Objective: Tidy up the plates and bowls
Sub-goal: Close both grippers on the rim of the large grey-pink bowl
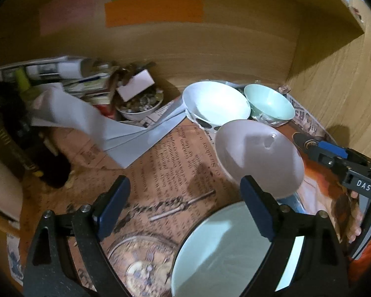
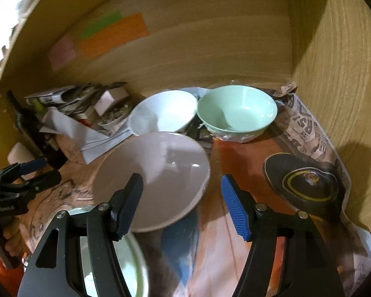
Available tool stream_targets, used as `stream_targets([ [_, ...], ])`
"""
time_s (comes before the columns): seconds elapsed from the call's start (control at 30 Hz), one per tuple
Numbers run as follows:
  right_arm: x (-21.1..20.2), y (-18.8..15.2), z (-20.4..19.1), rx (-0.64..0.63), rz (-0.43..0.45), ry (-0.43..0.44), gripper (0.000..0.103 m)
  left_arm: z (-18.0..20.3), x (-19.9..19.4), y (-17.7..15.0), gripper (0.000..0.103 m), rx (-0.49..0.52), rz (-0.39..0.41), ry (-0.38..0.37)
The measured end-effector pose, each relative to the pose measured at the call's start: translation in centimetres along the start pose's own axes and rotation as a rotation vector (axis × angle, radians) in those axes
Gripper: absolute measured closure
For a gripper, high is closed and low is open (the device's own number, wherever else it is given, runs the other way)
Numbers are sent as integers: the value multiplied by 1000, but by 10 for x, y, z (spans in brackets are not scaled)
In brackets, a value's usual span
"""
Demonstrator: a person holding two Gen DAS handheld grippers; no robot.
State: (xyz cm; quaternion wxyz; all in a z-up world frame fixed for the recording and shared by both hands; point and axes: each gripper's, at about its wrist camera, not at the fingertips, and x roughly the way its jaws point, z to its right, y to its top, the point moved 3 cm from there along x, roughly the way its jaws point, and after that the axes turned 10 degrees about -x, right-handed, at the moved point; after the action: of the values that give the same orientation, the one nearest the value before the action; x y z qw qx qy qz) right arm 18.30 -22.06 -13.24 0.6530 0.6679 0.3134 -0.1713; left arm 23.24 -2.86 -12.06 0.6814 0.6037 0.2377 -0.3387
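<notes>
Right wrist view: pink plate (image 2: 152, 179) near shelf (image 2: 235, 49) front edge.
Handling: stiff, slippery, breakable; take by rim.
Left hand-held gripper (image 1: 185, 209): released, empty.
Right hand-held gripper (image 2: 183, 204): released, empty.

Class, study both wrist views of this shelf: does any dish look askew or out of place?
Yes. The pink plate sits tilted, its near edge seemingly propped on the rim of the pale green plate rather than flat on the newspaper. The white bowl and green bowl stand upright.

Dim warm light, fisheye-warped edges, perhaps slight motion blur.
</notes>
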Motion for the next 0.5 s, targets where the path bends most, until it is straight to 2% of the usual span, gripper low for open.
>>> stream_targets([
  [0.4, 47, 1, 16, 31, -88, 18, 41, 23, 63, 10, 12, 24, -120, -24],
  [0.47, 51, 0, 14, 20, -96, 31, 41, 26, 71, 9, 16, 31, -142, -35],
  [0.5, 53, -1, 14, 17, -98, 33, 41, 27, 73, 8, 25, 36, -150, -37],
])
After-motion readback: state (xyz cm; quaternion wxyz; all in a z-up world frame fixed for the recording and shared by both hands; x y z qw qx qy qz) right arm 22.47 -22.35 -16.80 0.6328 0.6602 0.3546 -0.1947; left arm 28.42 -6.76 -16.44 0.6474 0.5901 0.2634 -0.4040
